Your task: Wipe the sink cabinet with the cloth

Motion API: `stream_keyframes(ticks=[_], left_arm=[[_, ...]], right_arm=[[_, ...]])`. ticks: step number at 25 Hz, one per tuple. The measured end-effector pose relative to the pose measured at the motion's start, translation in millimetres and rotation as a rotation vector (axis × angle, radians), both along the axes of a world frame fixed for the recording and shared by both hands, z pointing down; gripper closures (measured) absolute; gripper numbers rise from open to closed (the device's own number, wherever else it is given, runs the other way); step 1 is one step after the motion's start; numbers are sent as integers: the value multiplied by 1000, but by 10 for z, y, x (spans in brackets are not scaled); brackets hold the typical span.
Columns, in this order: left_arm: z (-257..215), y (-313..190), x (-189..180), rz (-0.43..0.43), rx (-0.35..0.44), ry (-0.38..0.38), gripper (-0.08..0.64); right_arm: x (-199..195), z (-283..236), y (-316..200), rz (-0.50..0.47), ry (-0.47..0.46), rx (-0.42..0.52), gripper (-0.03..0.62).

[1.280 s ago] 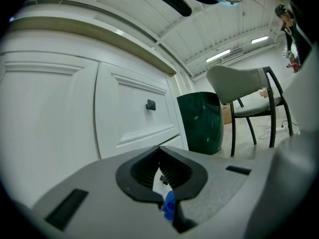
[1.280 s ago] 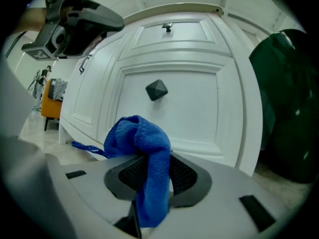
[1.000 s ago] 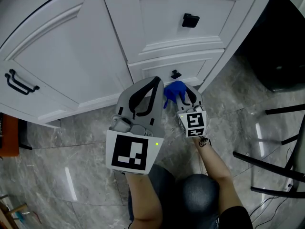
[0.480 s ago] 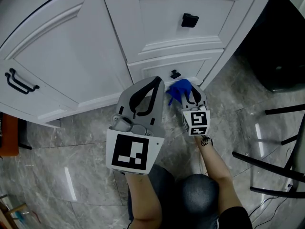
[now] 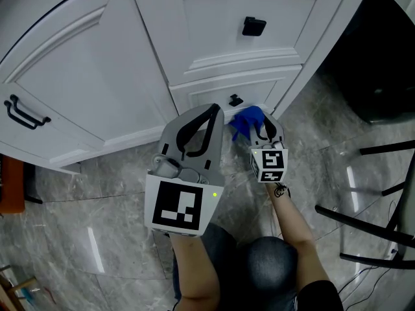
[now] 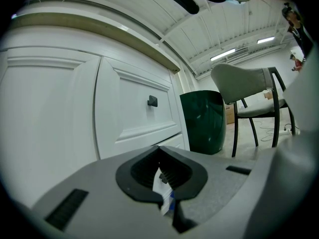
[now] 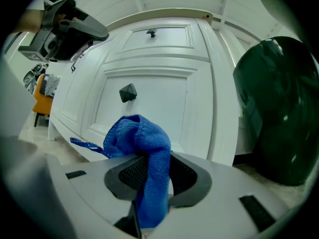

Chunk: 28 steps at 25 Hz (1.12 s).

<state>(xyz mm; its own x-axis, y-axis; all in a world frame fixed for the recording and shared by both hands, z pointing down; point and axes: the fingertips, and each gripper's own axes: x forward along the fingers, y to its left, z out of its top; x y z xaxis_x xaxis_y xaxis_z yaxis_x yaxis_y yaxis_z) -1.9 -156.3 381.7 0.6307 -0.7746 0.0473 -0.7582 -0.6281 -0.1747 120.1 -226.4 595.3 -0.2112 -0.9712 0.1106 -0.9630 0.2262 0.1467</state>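
Note:
The white sink cabinet (image 5: pixel 97 76) fills the top of the head view, and its low bottom drawer (image 5: pixel 207 91) carries a small black knob (image 5: pixel 236 100). My right gripper (image 5: pixel 258 123) is shut on a blue cloth (image 5: pixel 245 119), whose bunch lies against the drawer's lower right corner beside the cabinet's corner post. In the right gripper view the cloth (image 7: pixel 142 143) droops over the shut gripper (image 7: pixel 149 153), just below the knob (image 7: pixel 128 92). My left gripper (image 5: pixel 213 112) hangs to the left, shut and empty, its tips close to the cabinet base. The left gripper view shows that gripper (image 6: pixel 159 148) with its jaws together.
A dark green bin (image 7: pixel 279 108) stands right of the cabinet (image 7: pixel 164 68). Black chair legs (image 5: pixel 376 199) are on the floor at the right, and the chair (image 6: pixel 244 83) also appears beyond the bin (image 6: pixel 202 121). The cabinet door has a black handle (image 5: pixel 26 112). An orange object (image 5: pixel 10 186) sits at the far left.
My right gripper has carried the cloth a little to the right along the bottom drawer, towards the corner post. The left gripper has stayed where it was.

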Motion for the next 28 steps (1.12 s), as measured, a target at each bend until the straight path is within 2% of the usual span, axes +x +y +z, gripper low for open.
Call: stream_keyframes(ticks=[21,28], left_arm=[[99,-58,171,18,-11,-17,557],[177,-107,247,21,-22,-27,557]], right_arm=[[598,99,-54,121,-43,-15,477],[705,121,-76,125,-56,-9,477]])
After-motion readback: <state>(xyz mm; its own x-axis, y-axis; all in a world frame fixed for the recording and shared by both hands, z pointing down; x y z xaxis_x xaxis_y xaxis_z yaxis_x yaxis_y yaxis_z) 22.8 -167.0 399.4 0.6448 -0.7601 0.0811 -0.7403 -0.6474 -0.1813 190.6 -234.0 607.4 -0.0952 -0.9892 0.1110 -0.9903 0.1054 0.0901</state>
